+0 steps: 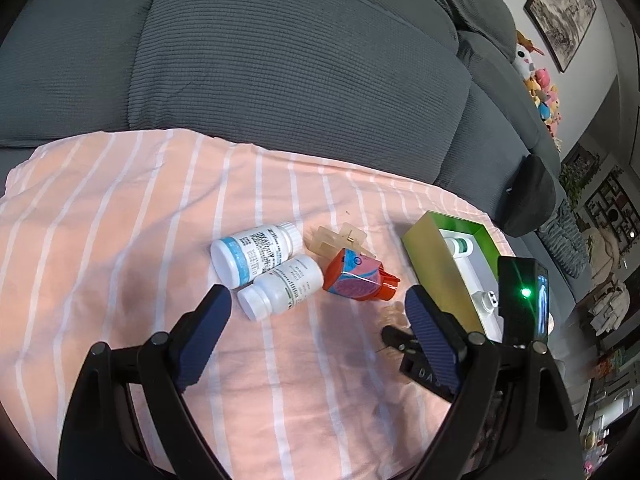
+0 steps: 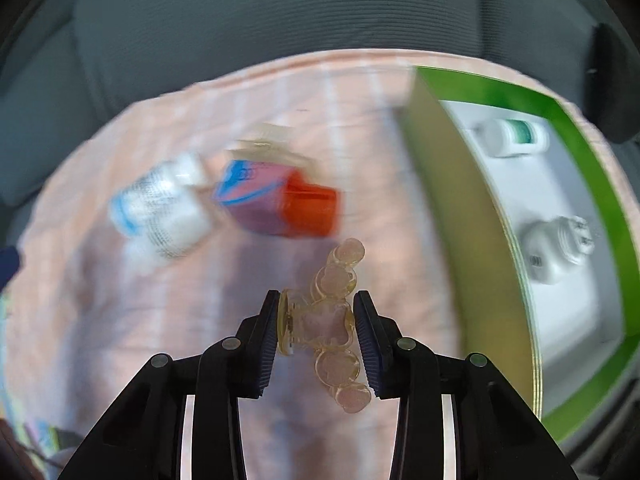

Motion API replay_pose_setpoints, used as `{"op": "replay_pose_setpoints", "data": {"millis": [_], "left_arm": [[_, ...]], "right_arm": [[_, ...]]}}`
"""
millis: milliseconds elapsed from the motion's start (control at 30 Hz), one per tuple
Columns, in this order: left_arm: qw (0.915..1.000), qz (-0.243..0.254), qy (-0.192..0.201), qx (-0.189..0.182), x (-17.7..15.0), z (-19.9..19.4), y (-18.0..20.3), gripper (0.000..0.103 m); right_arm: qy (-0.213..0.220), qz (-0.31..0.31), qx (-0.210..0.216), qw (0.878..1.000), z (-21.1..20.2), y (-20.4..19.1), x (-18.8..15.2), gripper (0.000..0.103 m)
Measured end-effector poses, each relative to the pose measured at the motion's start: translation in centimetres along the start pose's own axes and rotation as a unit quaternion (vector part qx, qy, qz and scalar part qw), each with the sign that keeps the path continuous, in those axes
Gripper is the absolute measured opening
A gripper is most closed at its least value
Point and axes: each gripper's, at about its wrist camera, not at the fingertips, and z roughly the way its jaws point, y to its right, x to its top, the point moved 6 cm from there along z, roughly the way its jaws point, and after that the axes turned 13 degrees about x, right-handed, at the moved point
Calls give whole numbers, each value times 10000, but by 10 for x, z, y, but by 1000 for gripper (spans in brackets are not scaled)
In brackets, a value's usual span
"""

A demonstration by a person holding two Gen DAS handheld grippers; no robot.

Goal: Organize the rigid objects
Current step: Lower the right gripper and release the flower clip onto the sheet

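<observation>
From the left wrist camera, the left gripper [image 1: 318, 312] hangs with its jaws spread wide and nothing between them, above a pink striped cloth [image 1: 120, 216] laid over a grey sofa [image 1: 280, 60]. Just ahead of it lie two white pill bottles, the larger one [image 1: 256, 254] with a blue band and the smaller one [image 1: 280, 288] touching it. Beside them rests an orange-capped container [image 1: 358, 278], with a translucent plastic piece [image 1: 340, 238] right behind it. To the right sits an open green box [image 1: 448, 268] holding white items in a pale tray (the right gripper's body hides part of it).

From the right wrist camera, the right gripper [image 2: 316, 326] is clamped on a translucent amber hair clip [image 2: 336, 320], pads pressing both its sides. The clip sits over the cloth, between the blurred orange-capped container and the green box's near wall. Whether it touches the cloth I cannot tell.
</observation>
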Motion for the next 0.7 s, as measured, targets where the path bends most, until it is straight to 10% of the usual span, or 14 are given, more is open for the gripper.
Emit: {"op": "replay_pose_setpoints", "data": {"millis": [367, 700], "left_arm": [[9978, -339, -473, 333, -9, 21, -20, 88], [9938, -83, -1052, 350, -37, 49, -4, 88]], "right_arm": [[-3, -237, 808, 9964, 15, -47, 9, 39], [326, 999, 1645, 9808, -7, -7, 20, 46]]}}
